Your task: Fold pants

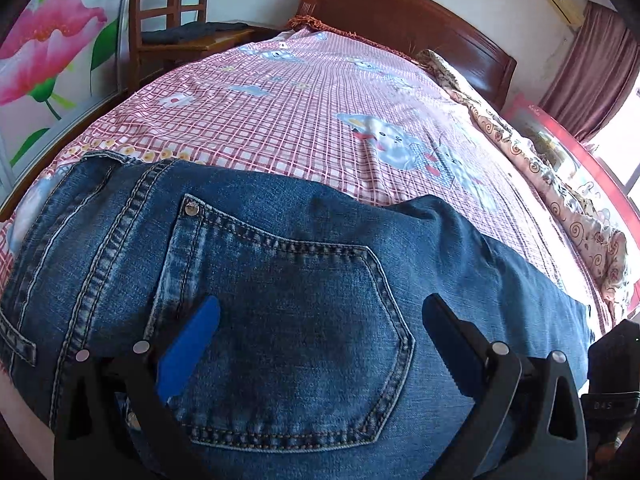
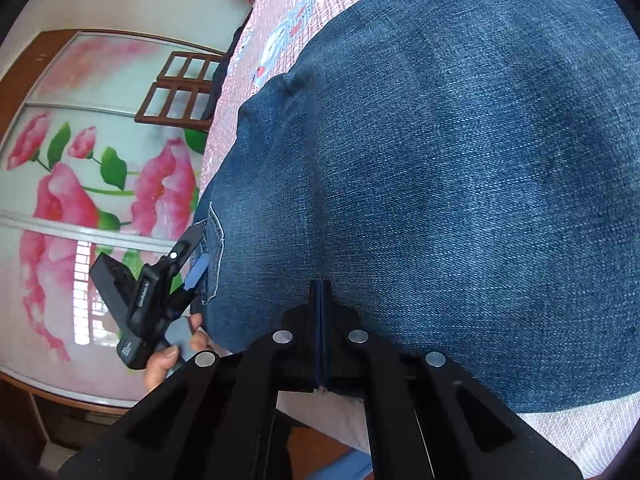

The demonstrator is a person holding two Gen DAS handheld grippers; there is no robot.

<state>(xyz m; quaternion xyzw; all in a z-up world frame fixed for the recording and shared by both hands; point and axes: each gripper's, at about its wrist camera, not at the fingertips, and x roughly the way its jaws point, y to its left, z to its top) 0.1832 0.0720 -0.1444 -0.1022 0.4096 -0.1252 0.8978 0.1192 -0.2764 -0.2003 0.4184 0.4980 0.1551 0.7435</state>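
A: Where were the jeans (image 1: pixel 280 280)?
B: On the checked bedsheet (image 1: pixel 300 120), back pocket between the left gripper (image 1: pixel 320 316)'s wide jaws; the right gripper (image 2: pixel 321 292) pinched denim.
A: Any writing?
B: Only "045" (partly legible).

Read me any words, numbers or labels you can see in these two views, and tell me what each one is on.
"D4S", partly cut off: on the black device at the right edge of the left wrist view.
White lettering on the side of the left gripper body: too blurred to read.
Small label lower on the same body: too small to read.
Jeans, bedsheet: no text.
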